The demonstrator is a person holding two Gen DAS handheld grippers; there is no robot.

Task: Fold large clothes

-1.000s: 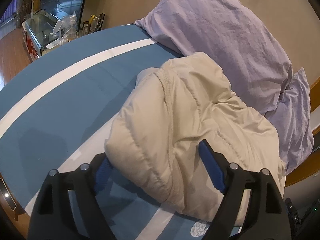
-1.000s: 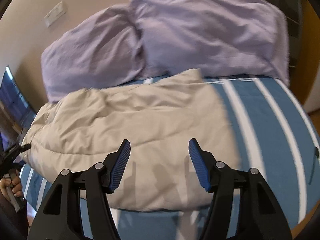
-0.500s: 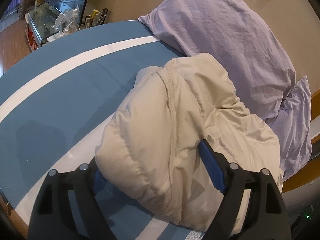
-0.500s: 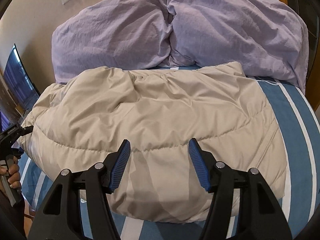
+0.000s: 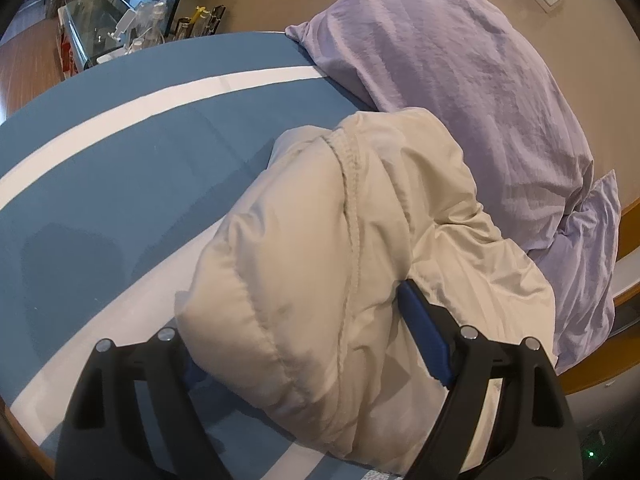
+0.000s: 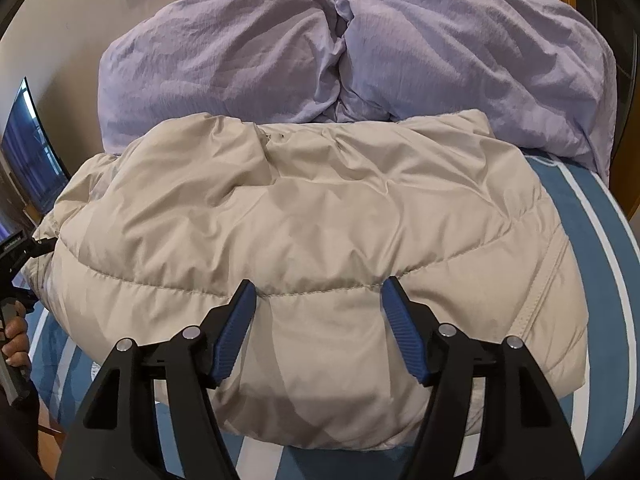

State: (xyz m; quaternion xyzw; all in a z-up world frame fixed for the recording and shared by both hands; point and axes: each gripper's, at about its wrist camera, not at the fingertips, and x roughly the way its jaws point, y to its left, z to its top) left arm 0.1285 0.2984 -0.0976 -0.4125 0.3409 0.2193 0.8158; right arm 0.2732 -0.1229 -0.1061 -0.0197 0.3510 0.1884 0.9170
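Puffy beige jacket (image 6: 312, 232) lies folded on striped bed (image 5: 120, 168), top edge against lilac pillows (image 6: 344, 48) at head end. Judged light, soft, slippery shell — grip along quilted seam or hem.

Left gripper (image 5: 304, 344): fingers wide apart, straddling jacket's end bulge, not clamped.

Right gripper (image 6: 318, 320): fingers apart, holding nothing — tips at or just above jacket's seam.

The beige jacket (image 5: 320, 248) hides the left tool's (image 5: 308, 344) left finger.
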